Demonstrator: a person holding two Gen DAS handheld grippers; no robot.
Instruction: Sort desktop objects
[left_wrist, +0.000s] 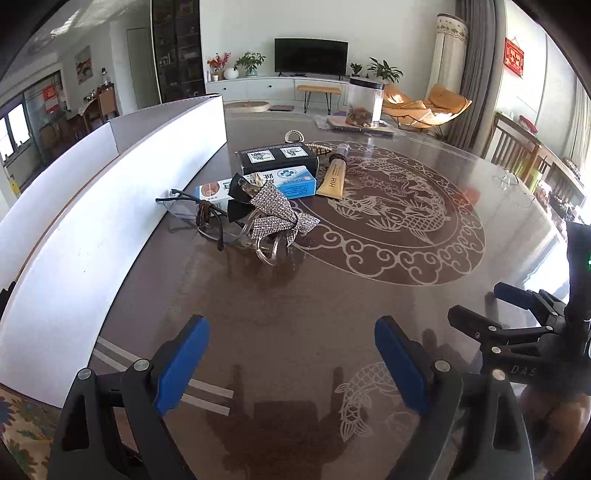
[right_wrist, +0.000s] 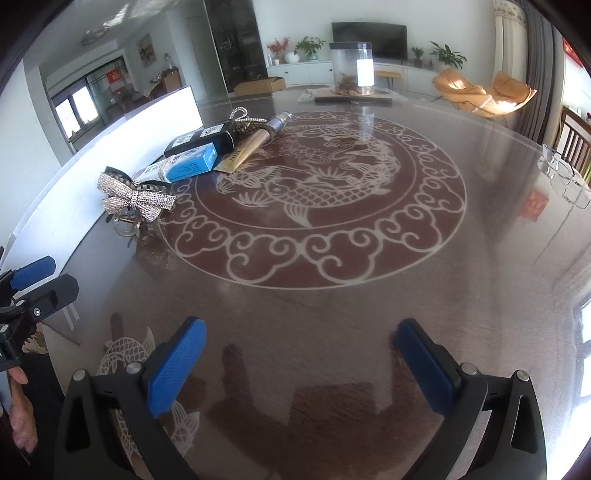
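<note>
Desktop objects sit unsorted: rhinestone bow clip (left_wrist: 275, 216), blue box (left_wrist: 291, 184), tube (left_wrist: 333, 177) clustered beside the white box (left_wrist: 110, 206). Left gripper (left_wrist: 291, 363) and right gripper (right_wrist: 301, 363) both gape wide, empty, nothing sorted yet.

"HIH" on yellow tube (left_wrist: 331, 180), "DAS" on right gripper (left_wrist: 476, 312) body, box txt illegible

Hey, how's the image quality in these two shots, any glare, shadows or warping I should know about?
Left wrist view: sharp, fisheye bends the white box wall, claw shadows on the glossy table. Right wrist view: hazier, window glare washes the table's right side, thin-framed glasses look faint; corners dark in both.
</note>
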